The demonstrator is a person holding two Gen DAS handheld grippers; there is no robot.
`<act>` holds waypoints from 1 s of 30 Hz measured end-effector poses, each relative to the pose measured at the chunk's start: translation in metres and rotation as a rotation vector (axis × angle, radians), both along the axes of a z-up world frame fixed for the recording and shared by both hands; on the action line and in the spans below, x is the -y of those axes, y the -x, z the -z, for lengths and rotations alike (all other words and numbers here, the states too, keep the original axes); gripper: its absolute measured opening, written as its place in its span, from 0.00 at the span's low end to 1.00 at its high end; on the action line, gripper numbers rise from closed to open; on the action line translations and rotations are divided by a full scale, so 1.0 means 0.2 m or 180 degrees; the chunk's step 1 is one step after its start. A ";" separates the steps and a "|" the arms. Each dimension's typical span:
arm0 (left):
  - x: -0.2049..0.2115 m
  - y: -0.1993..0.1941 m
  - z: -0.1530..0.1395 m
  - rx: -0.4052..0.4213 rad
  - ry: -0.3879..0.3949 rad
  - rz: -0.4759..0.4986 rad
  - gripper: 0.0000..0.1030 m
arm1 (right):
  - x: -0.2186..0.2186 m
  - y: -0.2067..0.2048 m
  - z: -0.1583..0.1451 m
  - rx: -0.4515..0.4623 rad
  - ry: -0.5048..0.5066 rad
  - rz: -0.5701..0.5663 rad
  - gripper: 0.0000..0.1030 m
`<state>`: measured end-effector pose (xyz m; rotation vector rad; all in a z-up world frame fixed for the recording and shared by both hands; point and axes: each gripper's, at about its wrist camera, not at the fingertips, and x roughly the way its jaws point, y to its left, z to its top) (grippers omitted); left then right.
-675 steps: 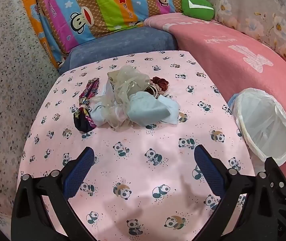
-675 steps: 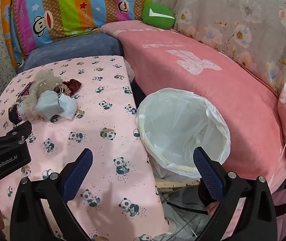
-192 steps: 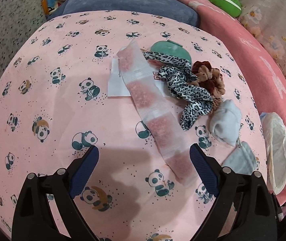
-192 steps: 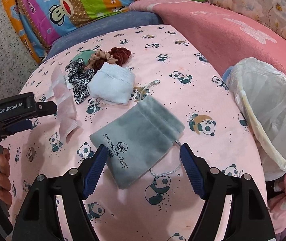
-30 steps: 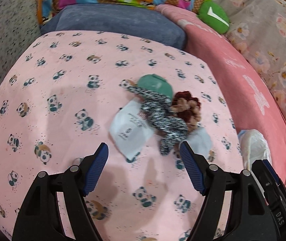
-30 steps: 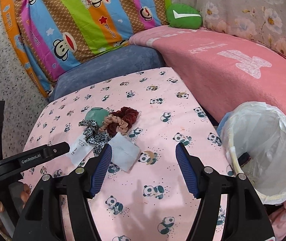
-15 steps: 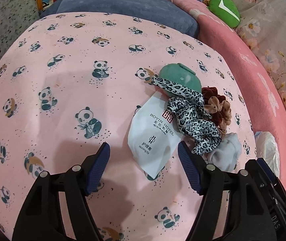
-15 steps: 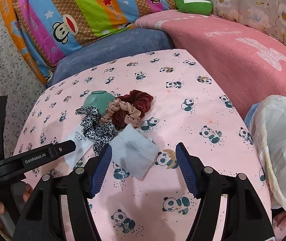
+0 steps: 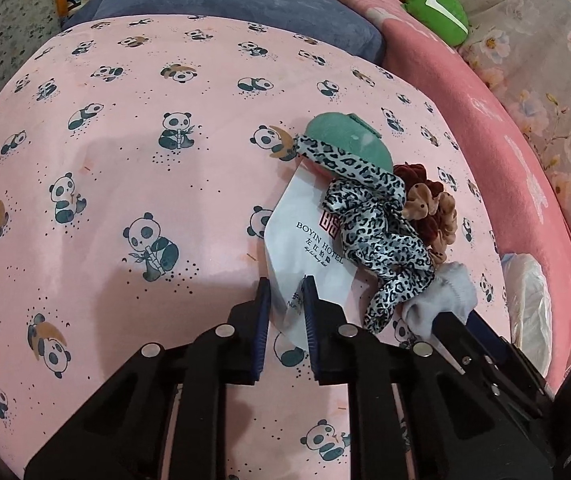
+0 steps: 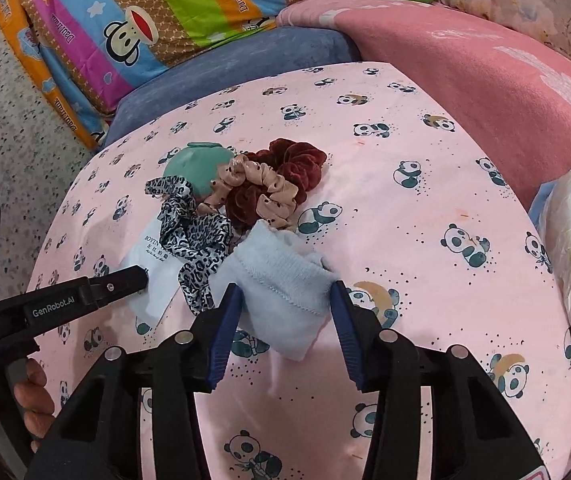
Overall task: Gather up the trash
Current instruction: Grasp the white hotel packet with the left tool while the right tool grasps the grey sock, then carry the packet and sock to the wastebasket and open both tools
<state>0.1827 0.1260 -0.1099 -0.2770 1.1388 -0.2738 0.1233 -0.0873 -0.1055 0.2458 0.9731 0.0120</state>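
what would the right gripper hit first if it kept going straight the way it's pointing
Most likely the light blue cloth, which already lies between the right gripper's fingers; the jaws have just been closing around it. Beyond it lies the scrunchie pile, though depth is hard to judge.

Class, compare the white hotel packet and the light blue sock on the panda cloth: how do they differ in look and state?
The white hotel packet is flat with printed lettering; the light blue sock is soft, rumpled and plain. The leopard scrunchie overlaps the packet's far end; the sock's top is clear. Both lie between gripper fingers.
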 end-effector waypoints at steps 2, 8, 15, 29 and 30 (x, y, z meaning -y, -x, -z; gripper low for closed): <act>-0.01 0.01 -0.02 0.0028 -0.0006 -0.0024 0.14 | 0.00 0.01 -0.01 0.0010 0.0019 -0.0015 0.27; -0.04 0.06 -0.12 0.0151 0.0000 -0.0068 0.12 | 0.01 0.05 -0.09 0.0131 0.0031 -0.0002 0.11; -0.05 0.15 -0.29 0.0364 0.0052 -0.0071 0.10 | -0.01 0.13 -0.25 0.0400 0.0094 -0.0042 0.10; 0.06 0.33 -0.64 0.0845 0.0176 0.0108 0.10 | 0.10 0.32 -0.57 0.0910 0.0064 0.0118 0.10; 0.08 0.34 -0.66 0.0872 0.0185 0.0132 0.10 | 0.12 0.33 -0.60 0.0948 0.0067 0.0141 0.10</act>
